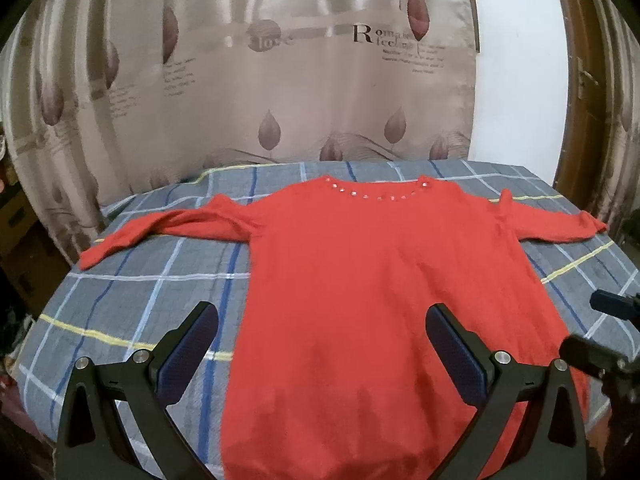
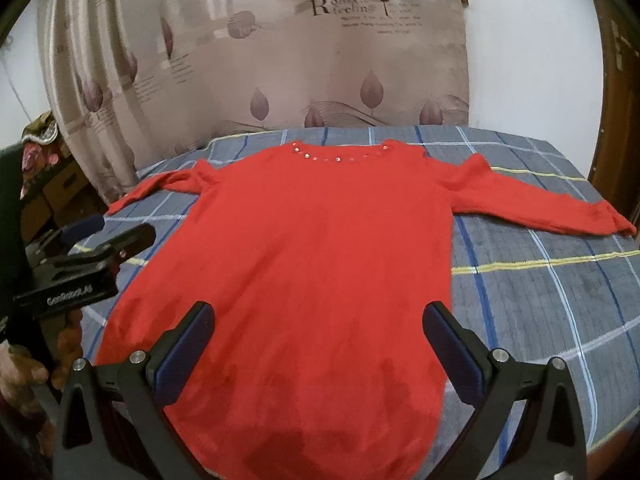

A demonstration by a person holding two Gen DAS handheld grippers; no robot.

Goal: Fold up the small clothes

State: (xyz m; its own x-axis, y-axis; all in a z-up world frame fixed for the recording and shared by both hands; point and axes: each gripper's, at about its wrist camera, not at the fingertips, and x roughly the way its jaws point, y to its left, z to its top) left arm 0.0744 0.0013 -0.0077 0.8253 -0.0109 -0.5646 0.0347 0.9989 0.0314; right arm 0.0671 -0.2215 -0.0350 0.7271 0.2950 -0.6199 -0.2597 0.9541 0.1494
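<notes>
A red sweater point(image 1: 360, 280) point(image 2: 304, 248) lies flat, front up, on a grey plaid cover point(image 1: 132, 292) point(image 2: 540, 288), neckline with small studs at the far side and both sleeves spread sideways. My left gripper point(image 1: 322, 320) hovers open over the sweater's lower left part, nothing between its fingers. My right gripper point(image 2: 318, 318) hovers open over the lower middle of the sweater, also holding nothing. In the left wrist view the right gripper's fingertips point(image 1: 612, 304) show at the right edge; in the right wrist view the left gripper point(image 2: 108, 232) shows at the left edge.
A beige curtain with leaf print point(image 1: 280, 80) hangs right behind the far edge of the surface. A white wall point(image 1: 520, 60) and a wooden frame point(image 1: 576, 80) stand at the right. Boxes and clutter point(image 2: 44, 184) sit at the left. A hand point(image 2: 24, 364) holds the left gripper.
</notes>
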